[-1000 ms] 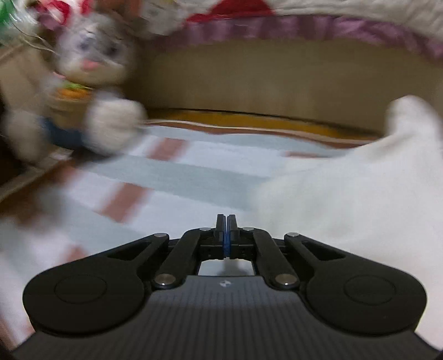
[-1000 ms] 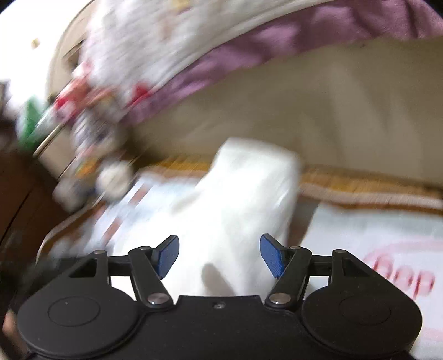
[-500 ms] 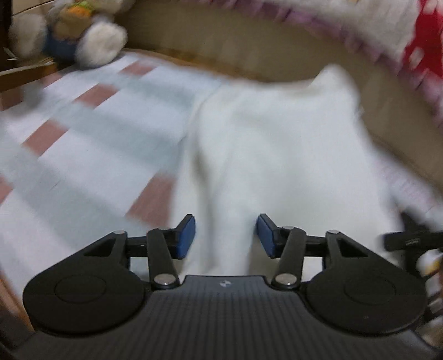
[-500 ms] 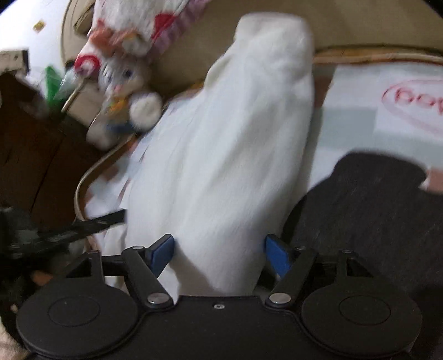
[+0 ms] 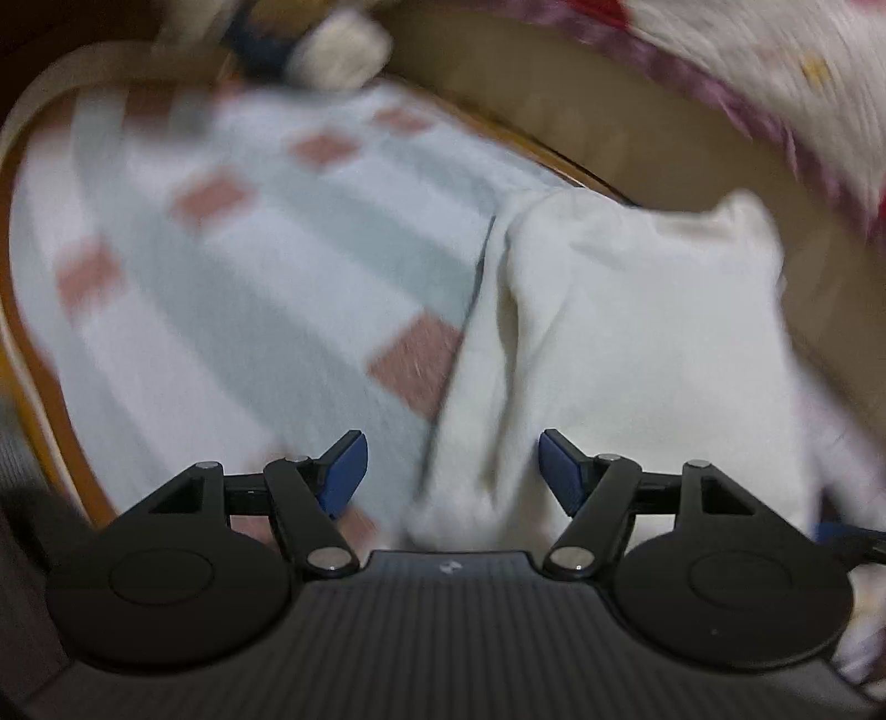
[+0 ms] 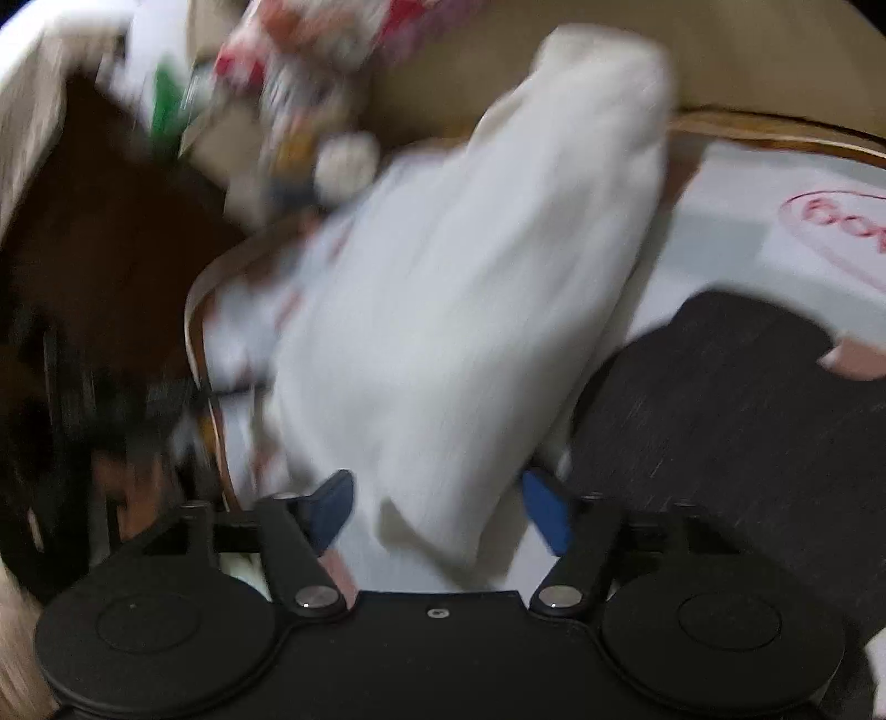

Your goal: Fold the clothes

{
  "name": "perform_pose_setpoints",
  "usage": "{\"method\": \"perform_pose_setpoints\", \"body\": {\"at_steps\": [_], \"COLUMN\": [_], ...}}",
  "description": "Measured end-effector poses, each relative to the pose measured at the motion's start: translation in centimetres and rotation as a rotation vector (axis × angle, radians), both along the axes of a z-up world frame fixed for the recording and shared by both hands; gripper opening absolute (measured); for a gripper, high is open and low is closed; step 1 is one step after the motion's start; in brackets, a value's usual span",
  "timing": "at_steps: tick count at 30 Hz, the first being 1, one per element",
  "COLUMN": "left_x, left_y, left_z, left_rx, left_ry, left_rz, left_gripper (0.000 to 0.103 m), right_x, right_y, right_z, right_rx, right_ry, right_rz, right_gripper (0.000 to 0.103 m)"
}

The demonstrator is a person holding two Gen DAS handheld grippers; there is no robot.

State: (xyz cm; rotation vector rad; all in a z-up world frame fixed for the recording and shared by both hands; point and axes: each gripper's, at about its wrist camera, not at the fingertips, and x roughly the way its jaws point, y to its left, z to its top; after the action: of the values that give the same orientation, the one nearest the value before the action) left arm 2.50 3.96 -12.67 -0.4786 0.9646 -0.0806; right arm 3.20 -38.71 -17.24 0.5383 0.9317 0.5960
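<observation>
A white garment (image 5: 637, 343) lies on the checked bed cover (image 5: 249, 288), stretched away towards the headboard. It also shows in the right wrist view (image 6: 470, 310). My left gripper (image 5: 451, 471) is open, with the garment's near left edge between its blue pads. My right gripper (image 6: 437, 512) is open, with the garment's near end between its blue pads. Both views are blurred by motion.
A dark grey garment (image 6: 720, 399) lies on the bed right of the white one. A stuffed toy (image 5: 326, 39) sits at the bed's far corner, also in the right wrist view (image 6: 326, 144). A beige headboard (image 5: 609, 111) runs behind. The bed's wooden edge (image 5: 33, 354) curves at the left.
The left gripper opened from shut a second ago and now opens wider. Both grippers have swung and drawn back, so the white garment's near end now lies between their pads.
</observation>
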Motion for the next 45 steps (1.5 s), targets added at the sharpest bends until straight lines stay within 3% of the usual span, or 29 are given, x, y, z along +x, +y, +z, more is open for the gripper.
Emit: {"method": "perform_pose_setpoints", "body": {"at_steps": [1,4,7,10,12,16,19,21,24,26,28,29,30,32,35,38,45], "left_x": [-0.4,-0.6,-0.8,-0.7,-0.5,0.7,0.7,0.7,0.8,0.9,1.6,1.9,2.1,2.4,2.7,3.0,4.8], "left_y": [0.5,0.3,0.0,-0.6,-0.9,-2.7,-3.4,-4.4,-5.1,-5.5,-4.7,-4.2,-4.4,-5.0,-5.8,-6.7,-4.7], "left_z": [-0.5,-2.3,-4.0,-5.1,-5.2,-5.1,-5.4,-4.8,-4.7,-4.8,-5.9,-6.3,-6.1,-5.6,-4.6,-3.3,0.1], "left_rx": [-0.083,-0.212,-0.336,-0.288,-0.283,-0.185,-0.194,-0.106,-0.057,-0.028,-0.101,-0.143,-0.132,-0.095,-0.033,0.042,0.061], "left_ry": [0.029,0.094,0.158,0.16,0.108,0.021,-0.034,-0.082,-0.103,-0.115,-0.085,-0.084,-0.092,-0.112,-0.148,-0.197,-0.362], "left_rz": [0.019,0.038,0.056,0.113,0.152,0.105,0.085,0.038,0.037,0.039,0.082,0.093,0.074,0.025,-0.039,-0.079,-0.088], "left_gripper": [0.068,0.072,0.072,0.072,0.072,0.068,0.041,0.04,0.041,0.052,0.06,0.06,0.058,0.038,0.032,0.03,0.029], "right_x": [1.0,3.9,6.7,8.6,9.4,10.6,11.2,11.7,12.7,13.4,14.2,14.6,15.0,15.2,14.7,13.5,13.4], "right_y": [-0.8,-2.9,-3.1,-2.7,-2.4,-2.0,-2.1,-2.0,-1.8,-1.6,-0.6,0.0,0.6,1.4,2.1,2.7,3.6], "right_z": [-0.3,-1.2,-2.7,-3.3,-3.4,-3.3,-3.7,-4.1,-5.0,-5.6,-5.3,-5.2,-5.0,-4.2,-2.3,0.3,6.4], "right_rx": [0.029,0.111,0.146,0.158,0.163,0.147,0.167,0.172,0.22,0.264,0.243,0.229,0.214,0.161,0.098,0.042,-0.015], "right_ry": [0.02,0.075,0.134,0.172,0.189,0.192,0.201,0.208,0.224,0.231,0.208,0.195,0.181,0.125,0.008,-0.117,-0.317], "right_rz": [-0.047,-0.187,-0.256,-0.255,-0.246,-0.221,-0.226,-0.224,-0.228,-0.235,-0.225,-0.219,-0.213,-0.179,-0.134,-0.111,-0.094], "right_gripper": [0.081,0.081,0.081,0.081,0.081,0.082,0.085,0.088,0.092,0.093,0.094,0.094,0.092,0.068,0.055,0.052,0.052]}}
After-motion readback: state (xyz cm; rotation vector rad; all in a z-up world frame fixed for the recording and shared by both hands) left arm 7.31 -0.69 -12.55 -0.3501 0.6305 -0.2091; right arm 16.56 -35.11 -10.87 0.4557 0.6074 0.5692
